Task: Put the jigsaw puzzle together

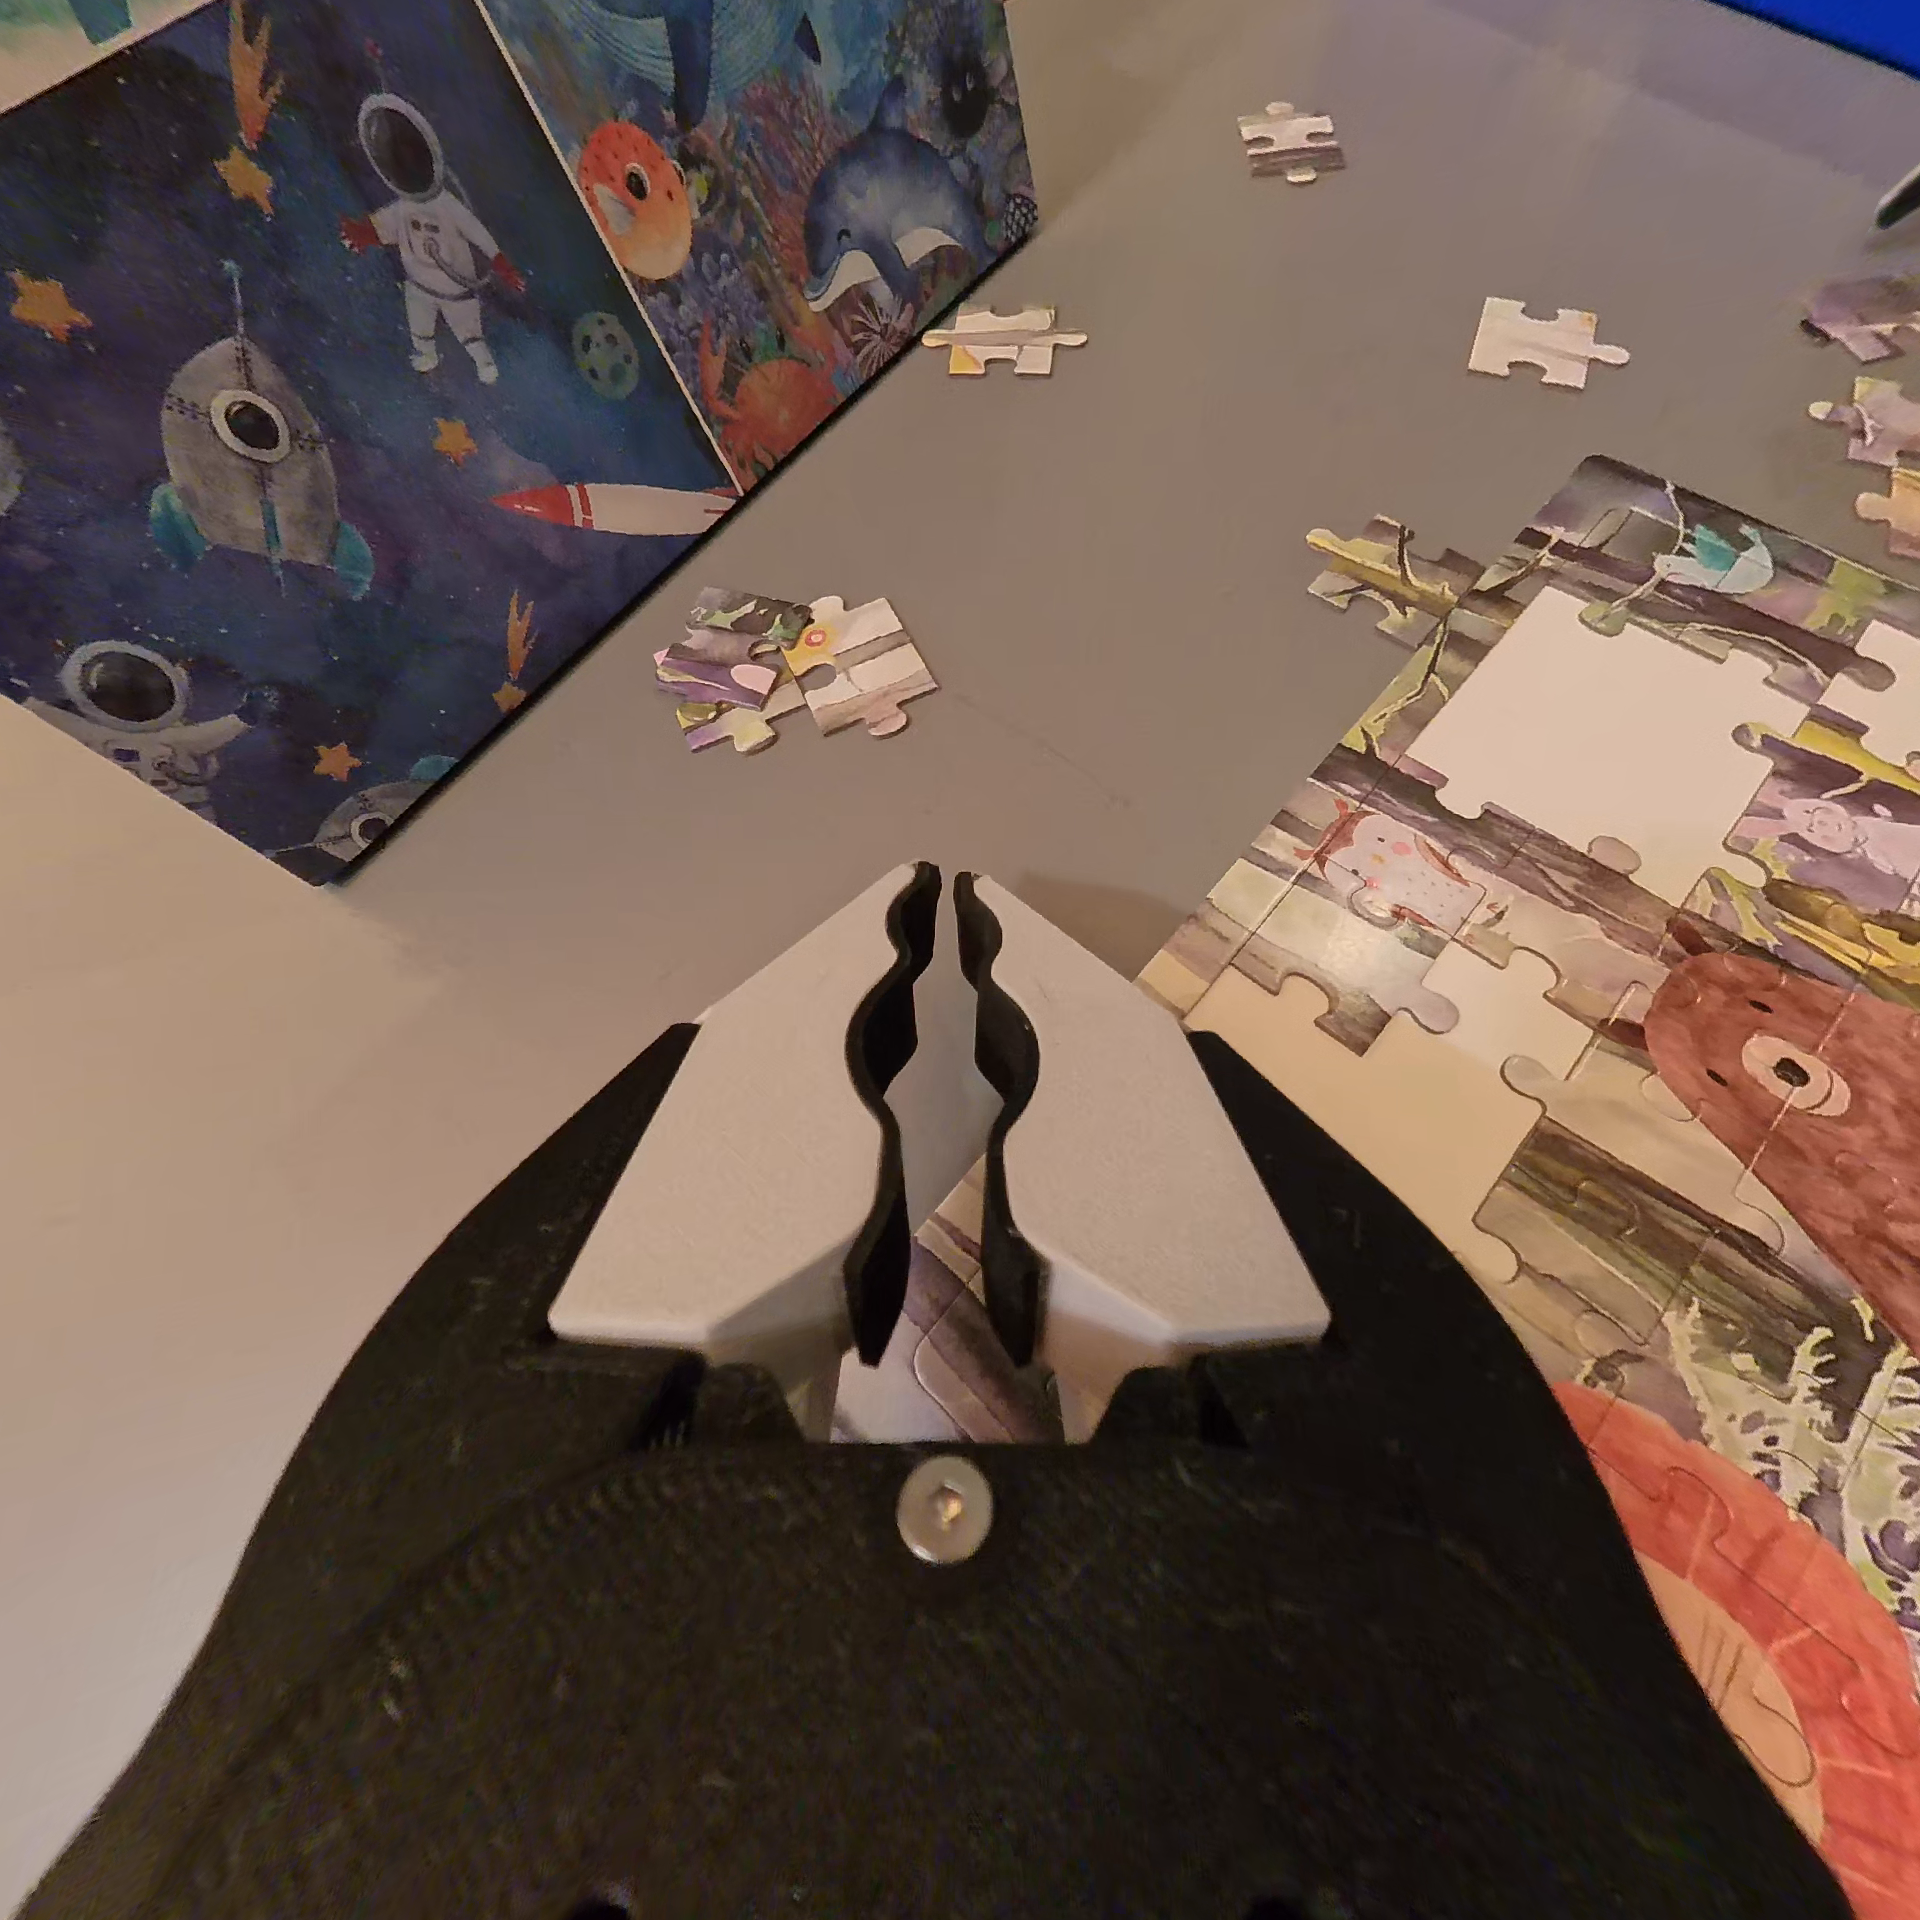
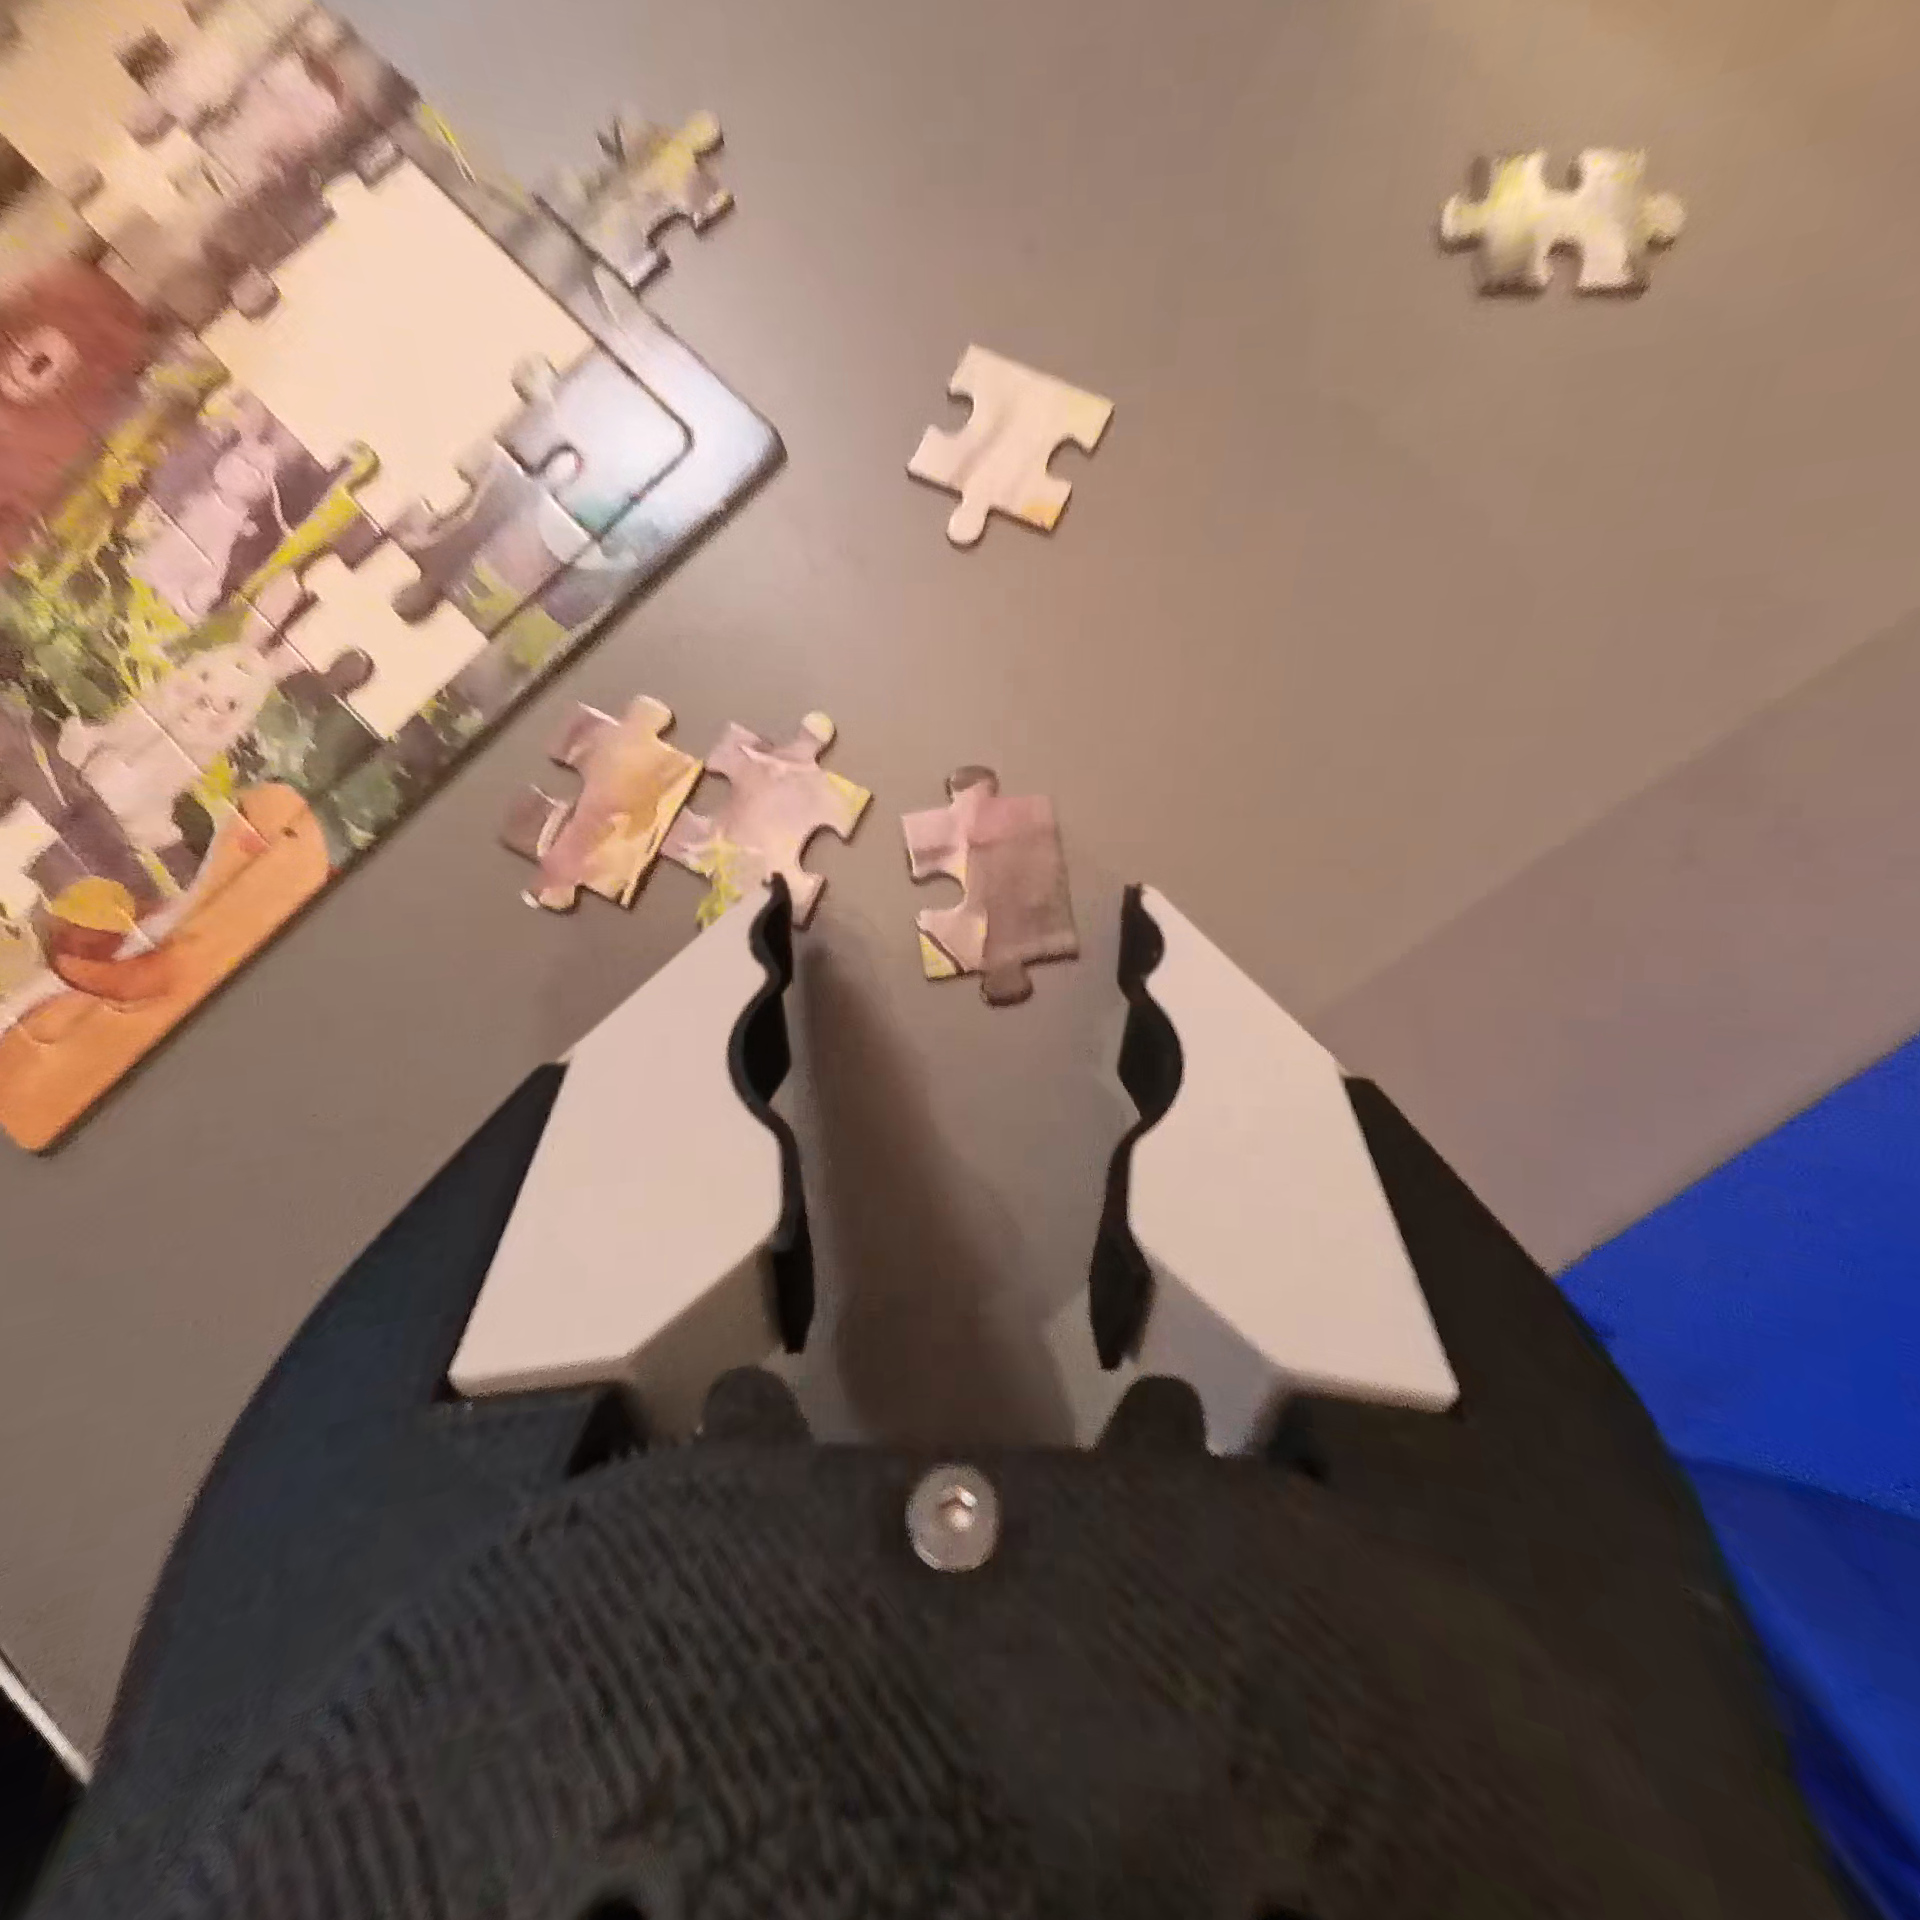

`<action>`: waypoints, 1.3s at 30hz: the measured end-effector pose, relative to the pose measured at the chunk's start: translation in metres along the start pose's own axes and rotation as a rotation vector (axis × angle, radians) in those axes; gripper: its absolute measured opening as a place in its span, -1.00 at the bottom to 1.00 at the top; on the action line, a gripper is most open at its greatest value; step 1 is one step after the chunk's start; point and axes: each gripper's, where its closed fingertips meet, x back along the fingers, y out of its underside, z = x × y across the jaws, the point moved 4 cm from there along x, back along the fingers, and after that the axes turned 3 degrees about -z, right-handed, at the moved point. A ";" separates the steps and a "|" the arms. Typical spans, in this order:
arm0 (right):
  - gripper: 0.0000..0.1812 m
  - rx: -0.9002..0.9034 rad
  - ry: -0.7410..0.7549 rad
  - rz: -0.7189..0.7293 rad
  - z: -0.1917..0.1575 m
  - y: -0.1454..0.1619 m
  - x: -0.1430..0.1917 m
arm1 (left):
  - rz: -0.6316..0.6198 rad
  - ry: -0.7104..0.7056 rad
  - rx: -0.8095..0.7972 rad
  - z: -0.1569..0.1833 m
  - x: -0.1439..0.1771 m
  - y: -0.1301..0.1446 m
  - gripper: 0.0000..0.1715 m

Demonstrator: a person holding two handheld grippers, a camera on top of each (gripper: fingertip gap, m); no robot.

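Observation:
The partly built puzzle board (image 1: 1621, 748) lies on the grey table at the right of the left wrist view, with white empty gaps in it. My left gripper (image 1: 947, 881) is shut and empty, above the board's near left corner. Loose pieces lie ahead of it: a small cluster (image 1: 795, 670) and single pieces (image 1: 1003, 340), (image 1: 1545, 345), (image 1: 1290, 140). In the right wrist view the board (image 2: 416, 343) is at the left, blurred. My right gripper (image 2: 956, 904) is open and empty, just behind a purple-grey piece (image 2: 992, 883). Two touching pieces (image 2: 686, 805) lie left of it.
Two picture boxes, one with astronauts (image 1: 312, 436) and one with sea animals (image 1: 790, 208), stand at the back left. A pale piece (image 2: 1008, 442) and a greenish piece (image 2: 1558, 218) lie farther out. A blue surface (image 2: 1766, 1403) borders the table at the right. Tip to tip, the grippers are about 30 centimeters apart.

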 end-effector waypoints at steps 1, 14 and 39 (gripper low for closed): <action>-0.29 -0.004 -0.013 -0.018 -0.002 0.004 -0.001 | 0.003 0.002 0.002 0.000 0.000 0.000 -0.98; -0.47 -0.062 -0.192 0.263 -0.041 -0.007 0.017 | -0.010 -0.009 -0.033 0.003 -0.001 0.001 -0.99; -0.34 0.008 0.001 0.466 -0.010 -0.024 0.018 | 0.008 -0.058 -0.030 -0.001 0.001 -0.001 -0.96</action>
